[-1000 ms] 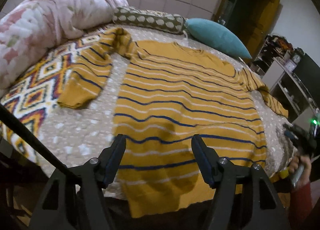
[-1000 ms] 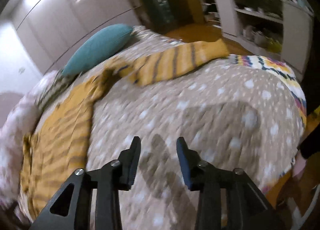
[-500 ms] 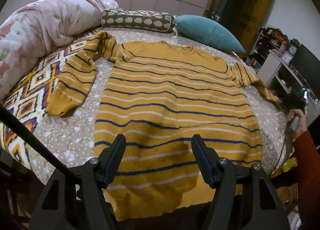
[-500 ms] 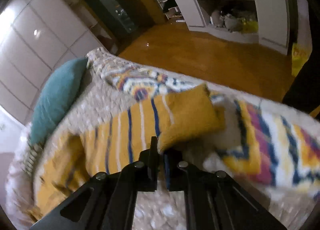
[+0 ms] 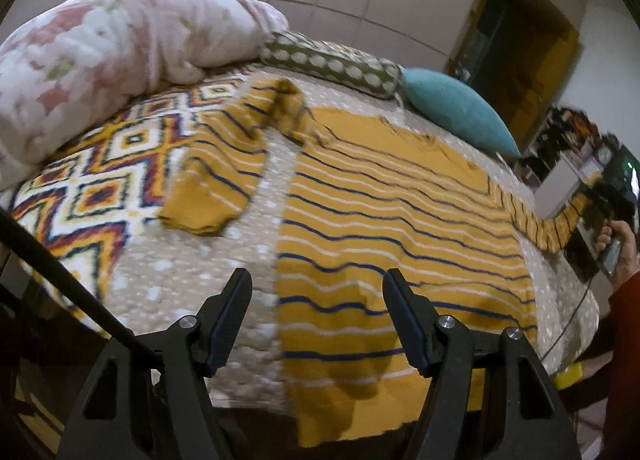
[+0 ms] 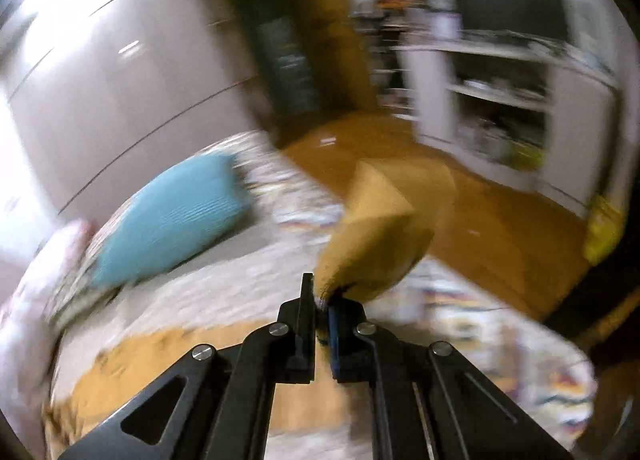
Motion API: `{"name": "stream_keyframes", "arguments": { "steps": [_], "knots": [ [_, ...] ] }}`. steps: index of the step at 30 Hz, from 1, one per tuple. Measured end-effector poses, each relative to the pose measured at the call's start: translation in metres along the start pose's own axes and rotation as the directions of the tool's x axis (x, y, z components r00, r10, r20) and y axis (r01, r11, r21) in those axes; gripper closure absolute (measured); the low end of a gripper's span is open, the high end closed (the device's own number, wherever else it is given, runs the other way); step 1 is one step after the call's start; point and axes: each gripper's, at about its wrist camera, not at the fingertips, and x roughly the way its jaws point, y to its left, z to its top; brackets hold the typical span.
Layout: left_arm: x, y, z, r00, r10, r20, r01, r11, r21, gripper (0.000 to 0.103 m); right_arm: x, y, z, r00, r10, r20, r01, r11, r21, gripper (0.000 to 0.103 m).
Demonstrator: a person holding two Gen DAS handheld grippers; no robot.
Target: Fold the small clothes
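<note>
Right gripper (image 6: 320,300) is clamped tight on the cuff of the sweater's right sleeve (image 6: 380,244), which bunches up just ahead of the tips, off the bed. Seen from the left wrist cam, that sleeve (image 5: 560,220) runs from the shoulder out to the person's hand (image 5: 616,244) at far right. Sweater (image 5: 380,220), mustard w/ blue and white stripes, lies flat on the dotted bedspread (image 5: 192,268), hem nearest, collar away toward the teal pillow (image 5: 452,112). Left gripper (image 5: 316,320) hangs over the hem, jaws apart, nothing btwn them. Sleeve's long axis runs sideways across the body, so the fold likely goes inward toward the chest; right hand is the nearer one. Other sleeve (image 5: 216,180) lies up-left, nearer the left gripper.
</note>
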Motion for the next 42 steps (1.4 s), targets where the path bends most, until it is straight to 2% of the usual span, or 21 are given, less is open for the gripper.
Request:
{"name": "stream_keyframes", "arguments": {
  "steps": [3,4,6,8,11,14,17,20,21,22,23,24,25,27,30,31,33,38,40,42],
  "knots": [
    [-0.013,0.022,-0.001,0.999,0.035,0.039,-0.034,0.999,-0.021,0.036,0.007,0.103,-0.033,0.986,0.151,-0.074,-0.161,0.974,-0.16,0.097],
    [-0.016,0.029,-0.002,0.998,0.047,0.05,-0.046,0.999,-0.027,0.036,0.01,0.144,-0.051,0.972,0.202,-0.117,-0.224,0.95,-0.218,0.097],
    [-0.025,0.046,-0.004,0.995,0.07,0.068,-0.068,0.997,-0.036,0.036,0.02,0.199,-0.082,0.95,0.25,-0.187,-0.296,0.911,-0.287,0.097],
    [-0.033,0.063,-0.008,0.992,0.093,0.083,-0.09,0.995,-0.044,0.036,0.035,0.257,-0.12,0.927,0.266,-0.263,-0.349,0.867,-0.356,0.097],
    [-0.037,0.079,-0.012,0.989,0.116,0.093,-0.11,0.992,-0.061,0.036,0.057,0.319,-0.173,0.912,0.235,-0.335,-0.374,0.81,-0.451,0.097],
    [-0.042,0.101,-0.019,0.987,0.132,0.095,-0.123,0.988,-0.094,0.036,0.085,0.368,-0.22,0.918,0.155,-0.364,-0.349,0.752,-0.559,0.097],
    [-0.042,0.114,-0.024,0.984,0.148,0.094,-0.138,0.984,-0.113,0.036,0.095,0.395,-0.255,0.916,0.111,-0.386,-0.349,0.695,-0.628,0.097],
    [-0.043,0.119,-0.025,0.982,0.158,0.1,-0.147,0.982,-0.116,0.036,0.091,0.417,-0.277,0.923,0.088,-0.374,-0.343,0.627,-0.699,0.088],
    [-0.043,0.12,-0.024,0.982,0.158,0.1,-0.145,0.982,-0.121,0.036,0.086,0.422,-0.285,0.923,0.094,-0.373,-0.351,0.6,-0.718,0.081],
    [-0.043,0.122,-0.024,0.983,0.156,0.101,-0.143,0.981,-0.129,0.036,0.079,0.428,-0.293,0.923,0.104,-0.37,-0.361,0.567,-0.741,0.07],
    [-0.043,0.122,-0.023,0.983,0.153,0.101,-0.139,0.981,-0.133,0.036,0.072,0.432,-0.296,0.923,0.116,-0.367,-0.368,0.547,-0.752,0.064],
    [-0.044,0.121,-0.023,0.983,0.152,0.102,-0.137,0.981,-0.138,0.036,0.062,0.434,-0.299,0.913,0.143,-0.382,-0.397,0.523,-0.754,0.06],
    [-0.045,0.122,-0.023,0.983,0.151,0.104,-0.135,0.98,-0.146,0.036,0.054,0.436,-0.301,0.886,0.18,-0.428,-0.457,0.499,-0.736,0.06],
    [-0.045,0.124,-0.022,0.983,0.152,0.105,-0.135,0.979,-0.155,0.036,0.041,0.435,-0.3,0.849,0.227,-0.477,-0.523,0.483,-0.702,0.06],
    [-0.046,0.129,-0.021,0.982,0.156,0.104,-0.137,0.976,-0.17,0.036,0.028,0.425,-0.29,0.828,0.271,-0.49,-0.555,0.515,-0.653,0.06],
    [-0.047,0.131,-0.021,0.982,0.159,0.106,-0.139,0.975,-0.175,0.036,0.023,0.419,-0.285,0.809,0.295,-0.508,-0.581,0.534,-0.614,0.06],
    [-0.047,0.134,-0.021,0.98,0.166,0.108,-0.145,0.972,-0.183,0.036,0.014,0.414,-0.284,0.778,0.327,-0.537,-0.619,0.546,-0.565,0.06],
    [-0.05,0.139,-0.023,0.98,0.163,0.113,-0.139,0.971,-0.196,0.036,-0.014,0.423,-0.312,0.662,0.38,-0.646,-0.735,0.499,-0.46,0.06],
    [-0.052,0.14,-0.024,0.98,0.16,0.119,-0.135,0.971,-0.195,0.036,-0.024,0.429,-0.331,0.622,0.372,-0.689,-0.765,0.478,-0.432,0.058],
    [-0.054,0.141,-0.025,0.98,0.153,0.126,-0.126,0.972,-0.199,0.036,-0.03,0.433,-0.345,0.614,0.356,-0.704,-0.767,0.479,-0.427,0.053]
  ]
}}
